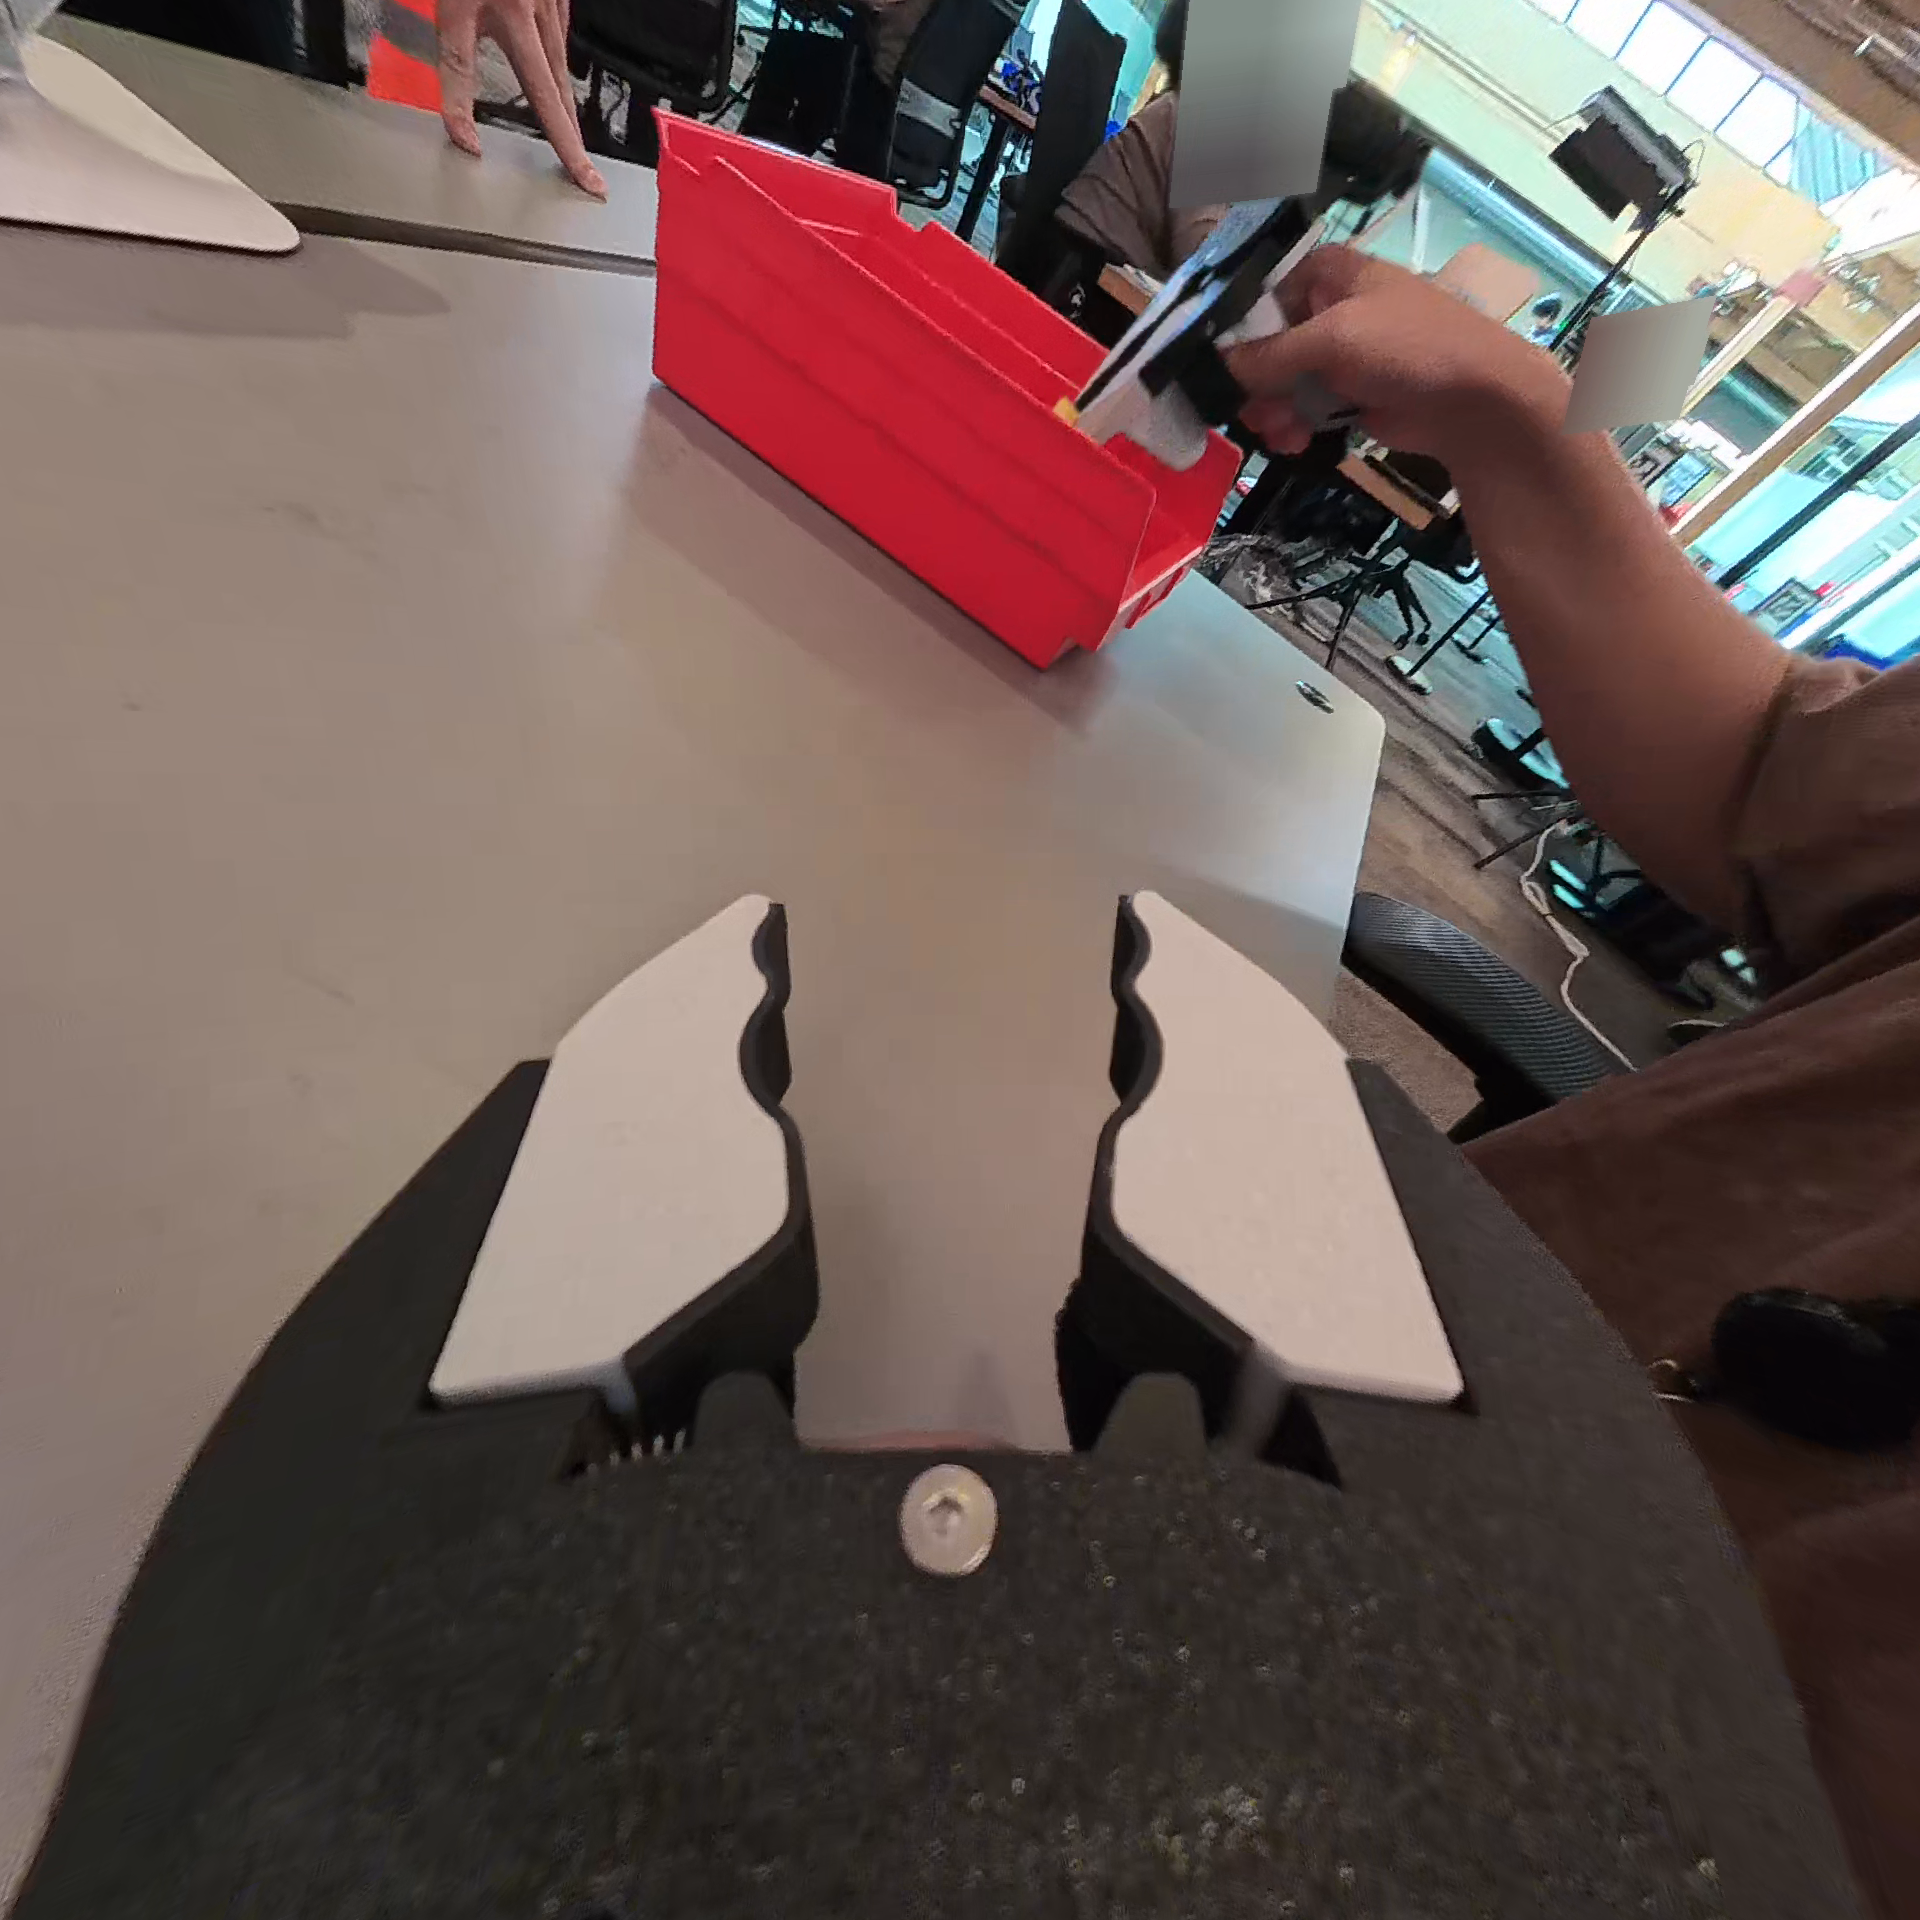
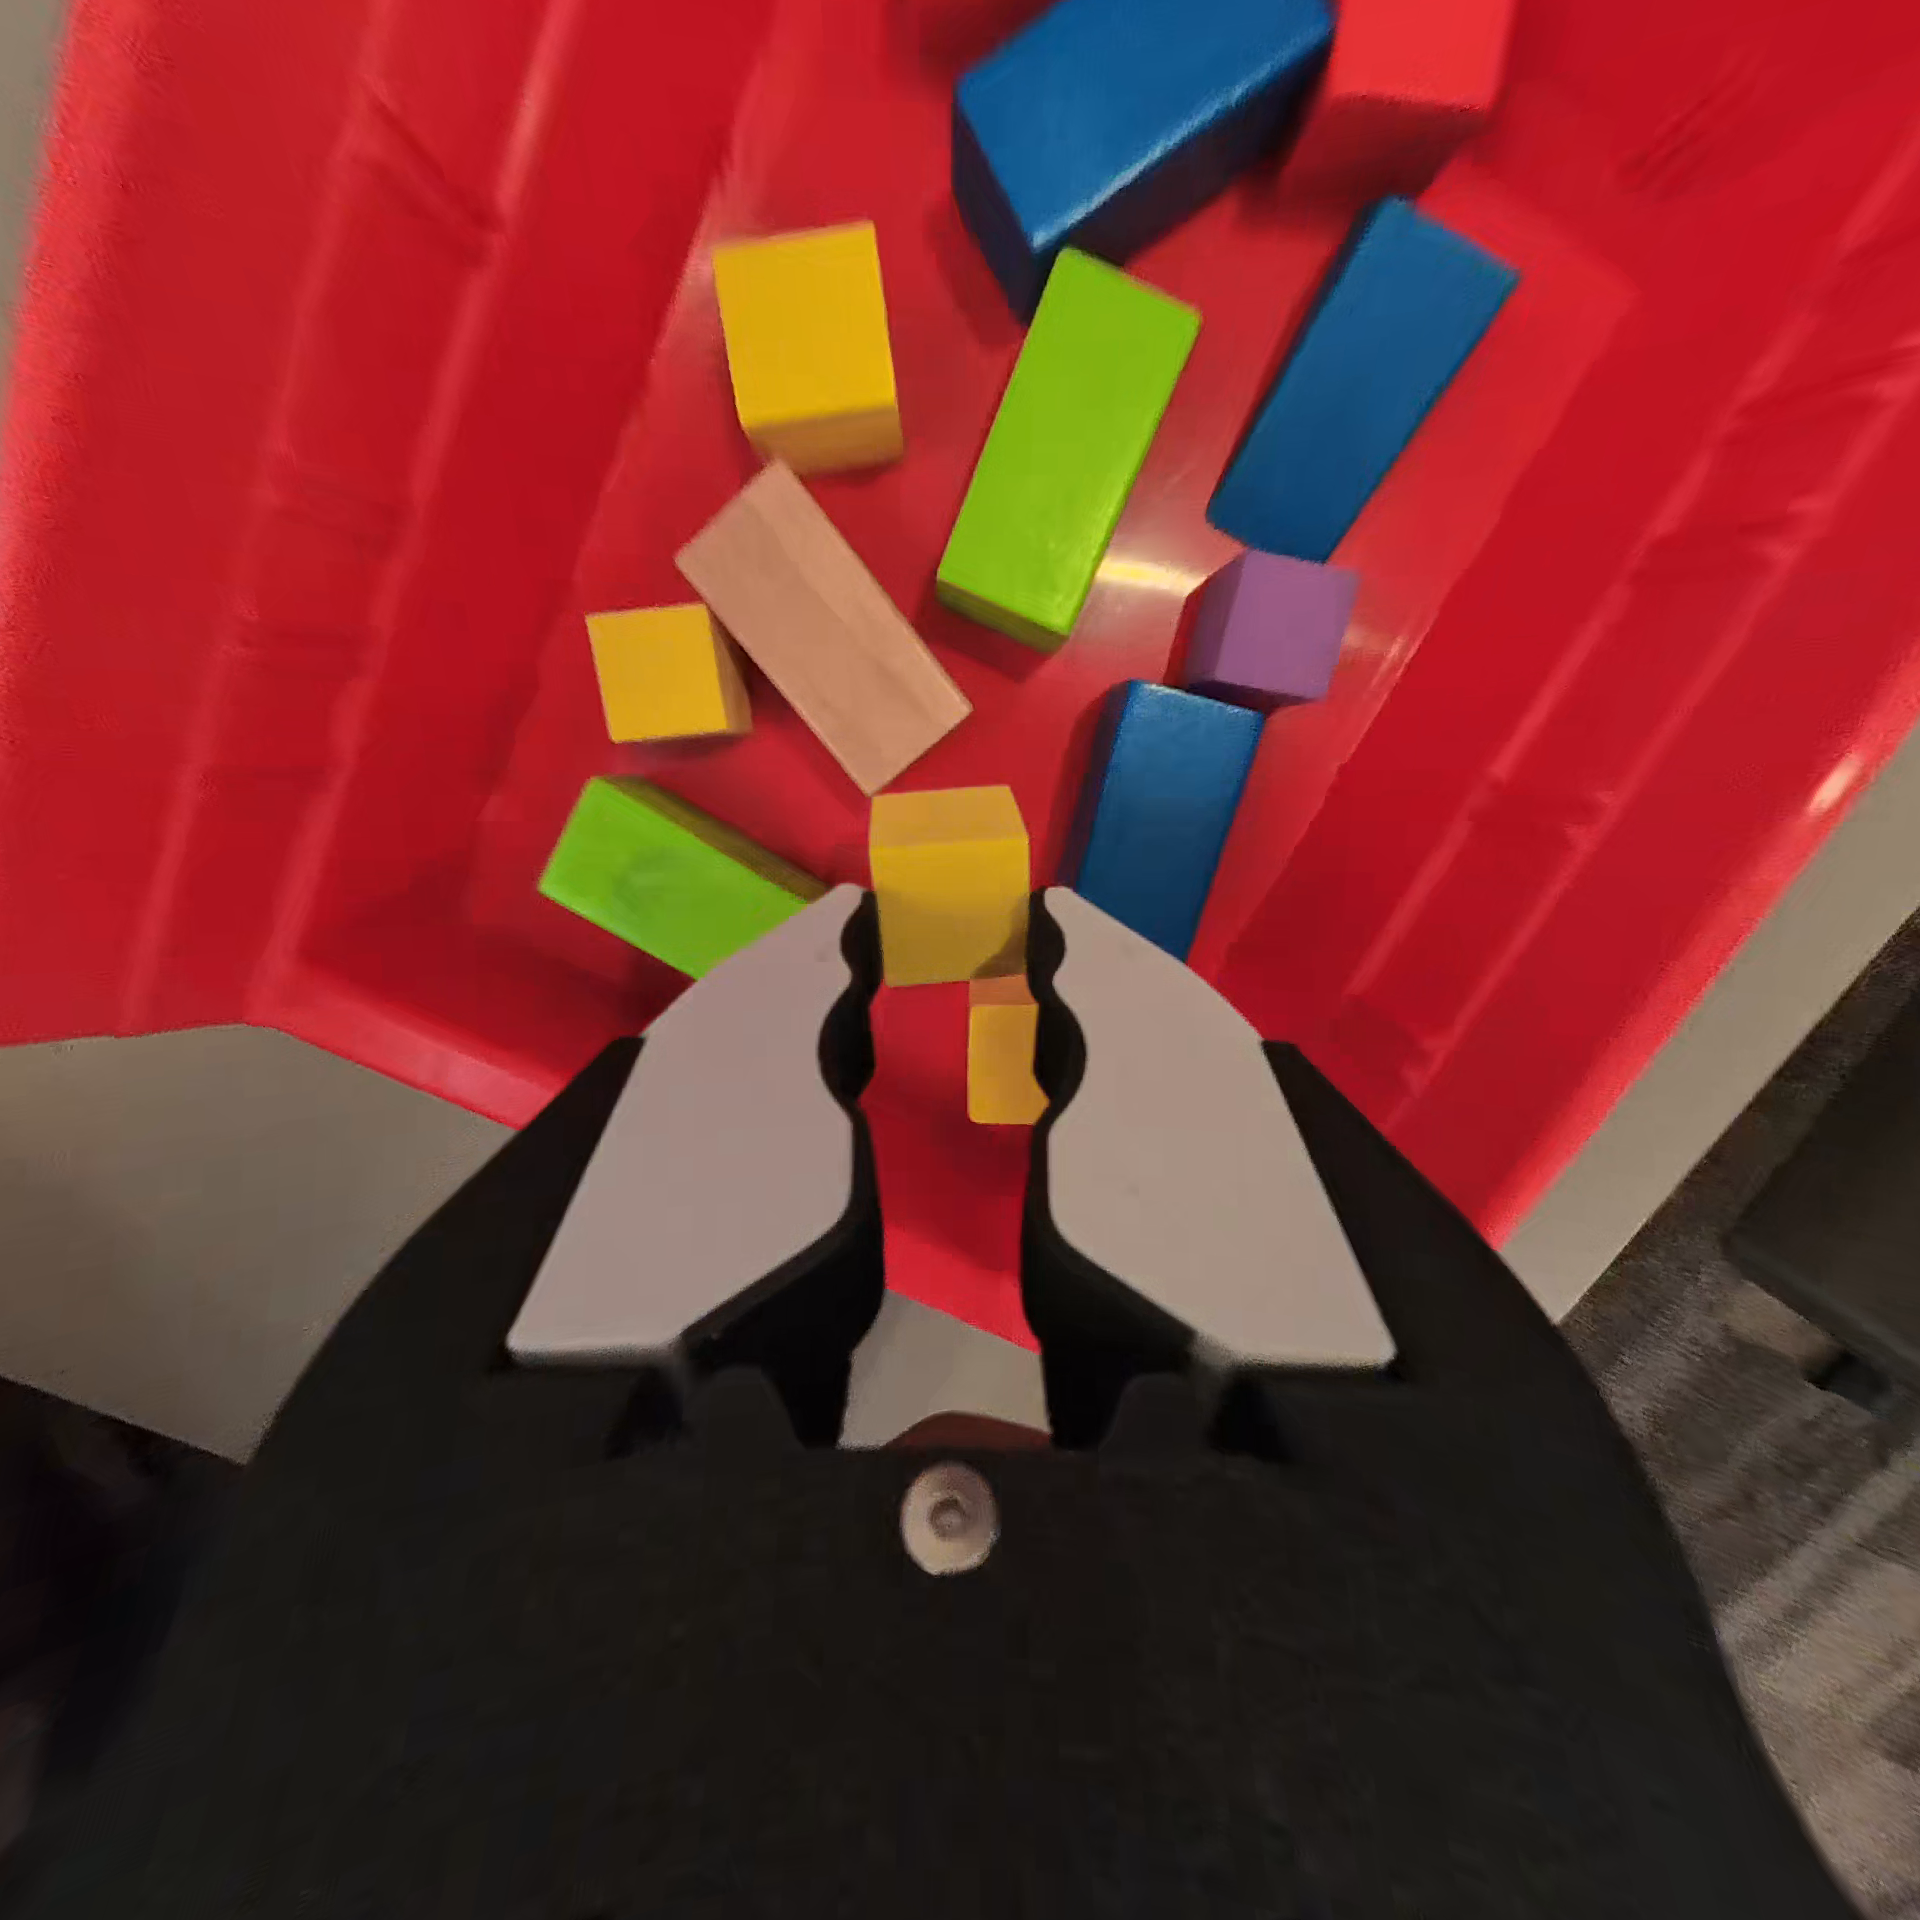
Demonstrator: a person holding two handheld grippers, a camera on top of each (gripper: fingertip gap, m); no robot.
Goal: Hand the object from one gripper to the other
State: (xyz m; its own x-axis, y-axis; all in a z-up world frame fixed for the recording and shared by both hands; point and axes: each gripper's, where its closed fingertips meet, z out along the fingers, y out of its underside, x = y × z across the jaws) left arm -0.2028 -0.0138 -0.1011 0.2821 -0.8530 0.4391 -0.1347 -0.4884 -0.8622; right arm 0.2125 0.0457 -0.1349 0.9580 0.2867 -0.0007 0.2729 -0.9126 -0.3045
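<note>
The left tongs stand wide open and empty over the bare grey worktop. Farther away, the right tongs reach into the red bin and are closed on a small yellow cube, which sits between their tips. Behind it, on the bin floor, lie green, blue, yellow, purple and plain wooden blocks.
</note>
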